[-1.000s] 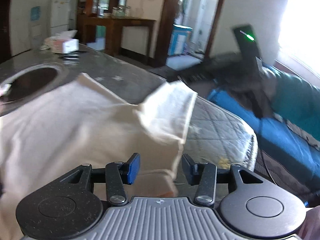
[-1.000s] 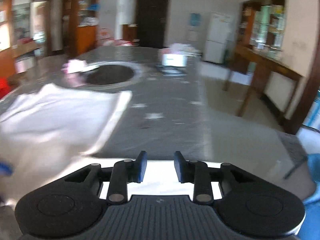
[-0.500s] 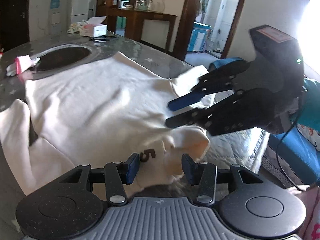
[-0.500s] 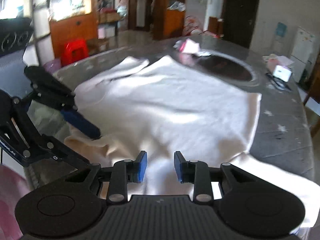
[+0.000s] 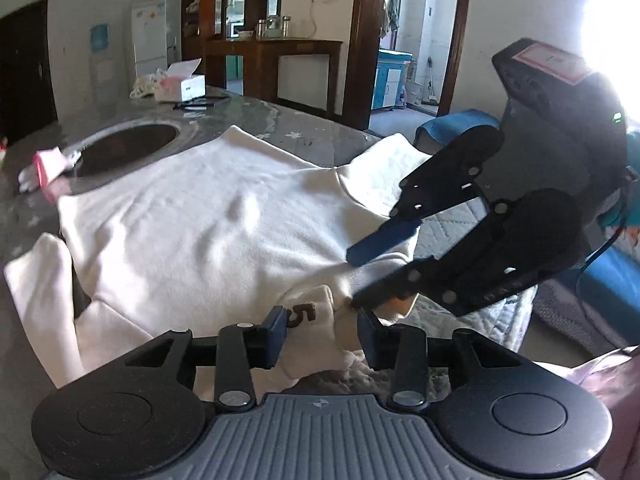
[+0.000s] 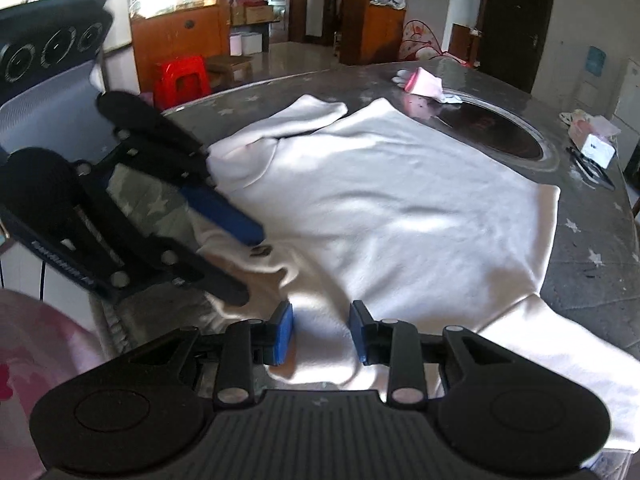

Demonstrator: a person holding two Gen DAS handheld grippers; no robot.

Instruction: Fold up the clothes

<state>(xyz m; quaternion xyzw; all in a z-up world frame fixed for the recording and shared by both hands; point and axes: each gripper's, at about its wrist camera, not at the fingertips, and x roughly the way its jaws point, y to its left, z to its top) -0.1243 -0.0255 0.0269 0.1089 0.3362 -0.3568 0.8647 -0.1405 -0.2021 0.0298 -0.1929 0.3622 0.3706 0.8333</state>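
Observation:
A white sweatshirt [image 5: 208, 216] lies spread on the grey star-patterned table [image 5: 304, 136], its sleeves out to the sides. Near the front edge a bunched fold bears a brown "5" [image 5: 302, 314]. My left gripper [image 5: 322, 336] straddles that fold; its jaws are closing and the pads stand just off the cloth. In the right wrist view the left gripper [image 6: 248, 268] reaches in from the left over the same bunched edge. My right gripper [image 6: 320, 332] hangs low over the sweatshirt [image 6: 400, 208], its jaws partly apart and astride a piece of cloth. The left wrist view shows the right gripper [image 5: 354, 280] at that edge.
A dark round recess [image 5: 128, 148] sits in the table behind the garment, with a pink and white item [image 5: 40, 164] beside it. A tissue box [image 6: 596, 148] and dark pens lie at the far end. A red stool [image 6: 182, 80] and a blue sofa [image 5: 600, 292] flank the table.
The sweatshirt, partly lifted a second ago, now lies flat. My right gripper has swung round over its near edge beside the left one. The left jaws have narrowed around the "5" fold.

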